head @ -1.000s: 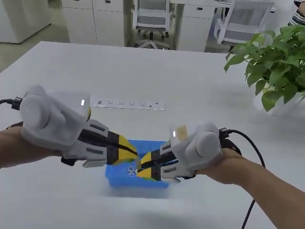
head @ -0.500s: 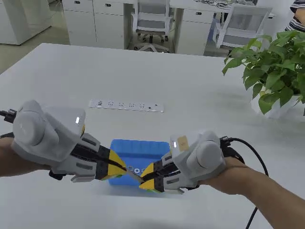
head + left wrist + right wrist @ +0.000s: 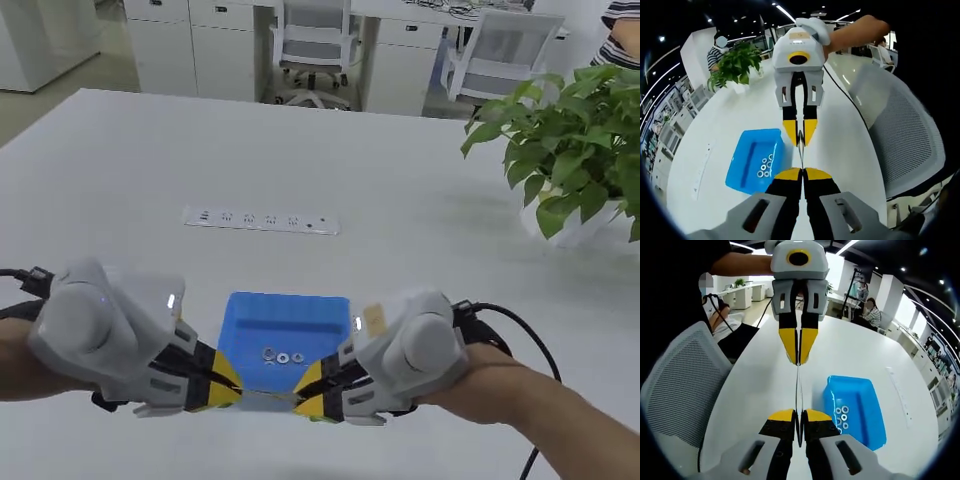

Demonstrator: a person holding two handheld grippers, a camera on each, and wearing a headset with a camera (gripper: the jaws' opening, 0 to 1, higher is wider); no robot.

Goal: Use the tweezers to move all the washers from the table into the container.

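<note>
A blue container [image 3: 285, 325] sits on the white table [image 3: 330, 180] with three washers [image 3: 283, 357] lying in it. Just in front of its near wall, my left gripper [image 3: 232, 385] and right gripper [image 3: 305, 390] point tip to tip. Thin metal tweezers [image 3: 268, 396] span between them, and both pairs of jaws are shut on them. In the left gripper view the tweezers [image 3: 801, 152] run from my left gripper [image 3: 802, 172] to the right gripper [image 3: 800, 136], with the container [image 3: 747, 172] to the left. The right gripper view shows the tweezers [image 3: 799, 385] and container [image 3: 862, 415].
A white power strip [image 3: 260, 219] lies beyond the container. A potted plant [image 3: 570, 140] stands at the right edge of the table. Office chairs [image 3: 315, 45] stand past the far edge. A mesh chair [image 3: 905, 125] is at the near side.
Both grippers have drawn back from above the container to just in front of its near wall, still joined on the tweezers. The washers inside now show fully.
</note>
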